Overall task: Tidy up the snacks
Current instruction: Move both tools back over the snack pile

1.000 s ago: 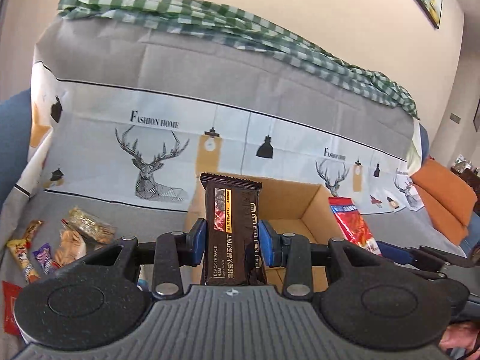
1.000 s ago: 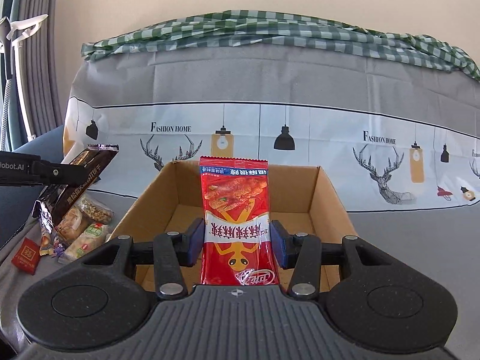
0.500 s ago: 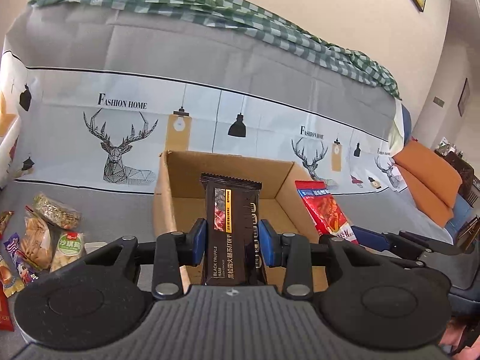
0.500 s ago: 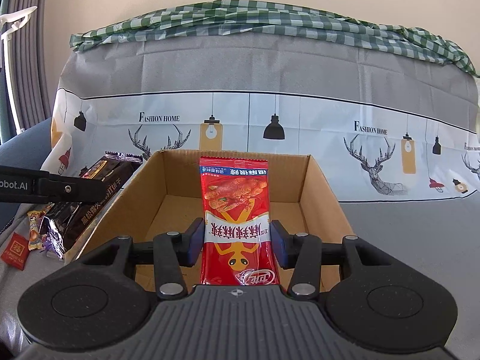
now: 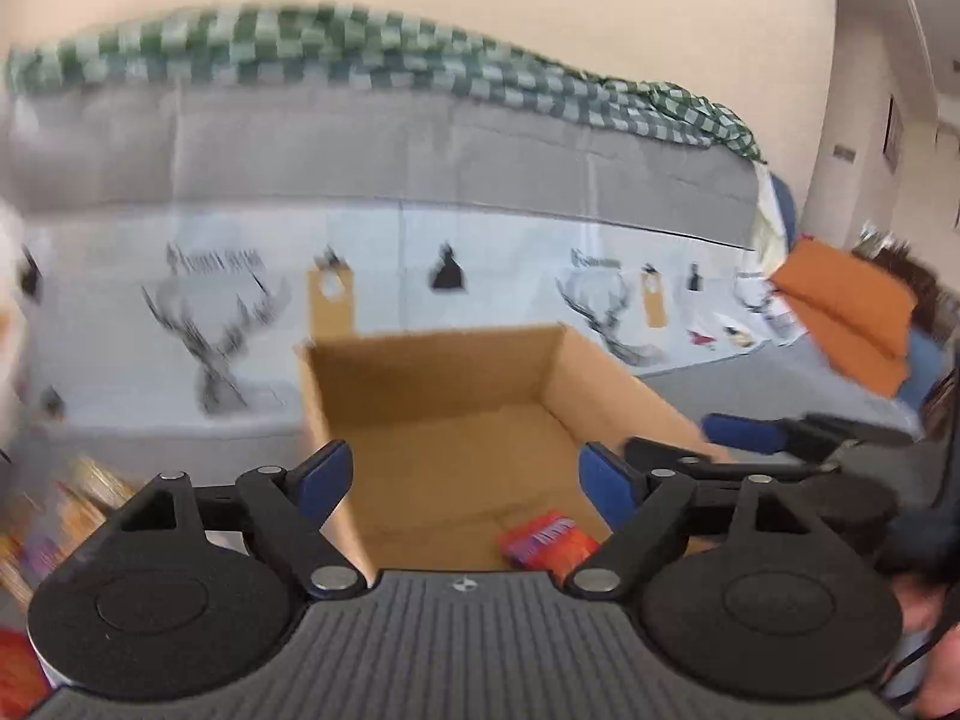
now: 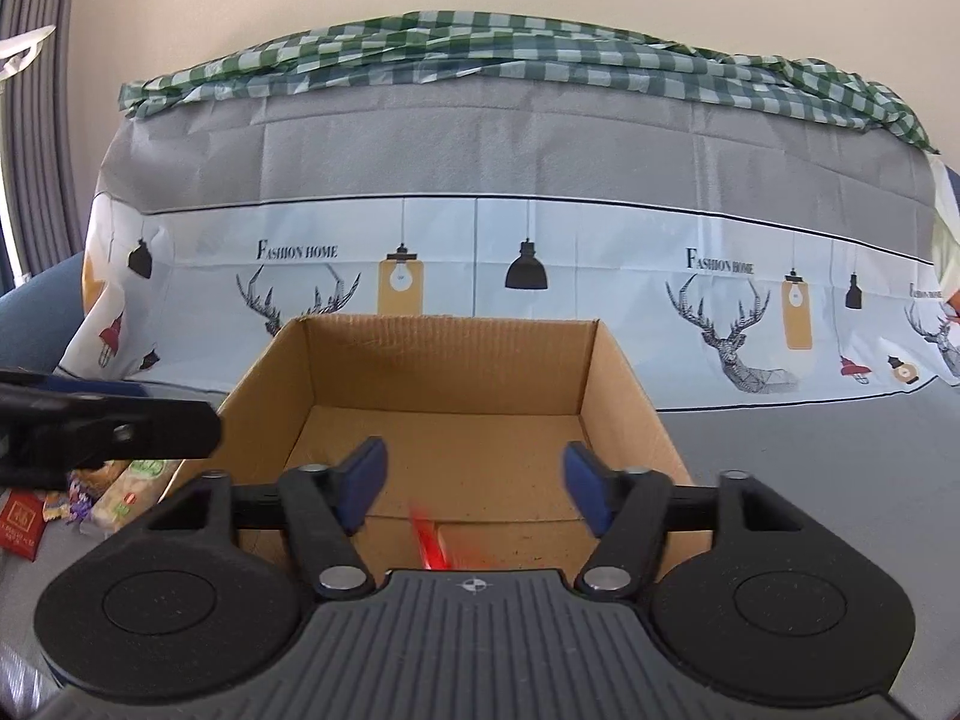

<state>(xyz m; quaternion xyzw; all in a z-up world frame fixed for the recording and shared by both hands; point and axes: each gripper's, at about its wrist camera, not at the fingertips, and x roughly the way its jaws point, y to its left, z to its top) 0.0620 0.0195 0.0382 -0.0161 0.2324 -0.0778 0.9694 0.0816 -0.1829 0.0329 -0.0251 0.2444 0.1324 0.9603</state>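
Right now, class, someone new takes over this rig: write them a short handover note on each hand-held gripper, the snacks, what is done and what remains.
Left hand-held gripper: open, holding nothing, above the cardboard box.
Right hand-held gripper: open, holding nothing, above the same box.
Done: a red snack packet is in the box, near its front edge. No dark snack bar can be seen in the box from either view.
Left: a pile of loose snacks lies on the grey cover to the left of the box. Pick these up and put them in the box.
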